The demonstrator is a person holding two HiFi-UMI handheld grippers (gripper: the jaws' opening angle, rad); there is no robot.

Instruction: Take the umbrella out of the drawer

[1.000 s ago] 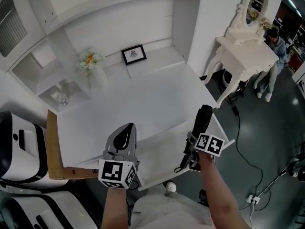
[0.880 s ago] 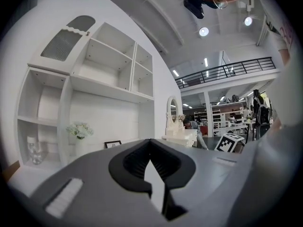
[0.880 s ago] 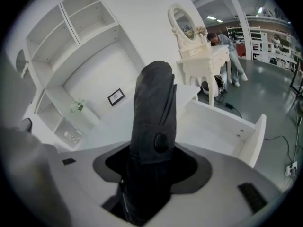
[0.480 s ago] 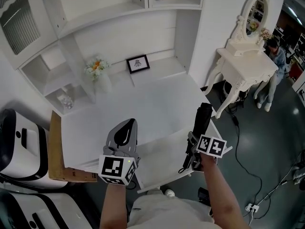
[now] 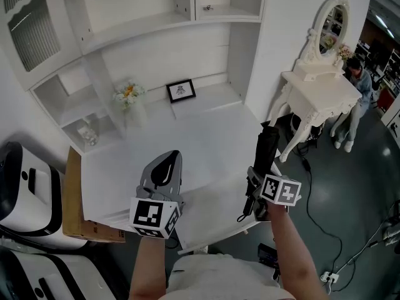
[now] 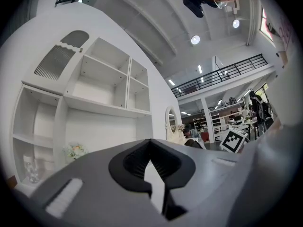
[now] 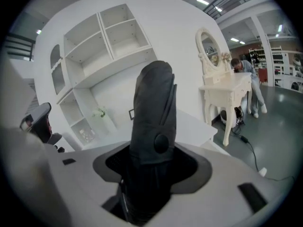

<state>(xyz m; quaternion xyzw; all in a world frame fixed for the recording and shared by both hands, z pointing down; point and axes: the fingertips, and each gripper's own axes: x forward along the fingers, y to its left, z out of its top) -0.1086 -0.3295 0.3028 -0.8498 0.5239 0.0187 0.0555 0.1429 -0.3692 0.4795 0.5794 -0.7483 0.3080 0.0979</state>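
A folded black umbrella point(image 5: 266, 150) stands nearly upright in my right gripper point(image 5: 256, 191), which is shut on its lower part. In the right gripper view the umbrella point(image 7: 152, 112) fills the space between the jaws of the right gripper point(image 7: 150, 167), and its strap button faces me. It hangs over the right end of the open white drawer point(image 5: 215, 206) under the white desk point(image 5: 187, 139). My left gripper point(image 5: 166, 166) hovers over the drawer's left part, shut and holding nothing. The left gripper point(image 6: 151, 150) points level at the shelves.
On the desk's back stand a small framed picture point(image 5: 180, 90) and a flower vase point(image 5: 128, 97). A white dressing table with a mirror point(image 5: 319, 74) is at the right, with a person point(image 5: 360, 75) beyond it. A cardboard sheet point(image 5: 70, 195) and white machines point(image 5: 19, 186) are left.
Both grippers have risen. The right one has lifted the umbrella higher above the drawer and rolled a little. The left jaws stay shut.
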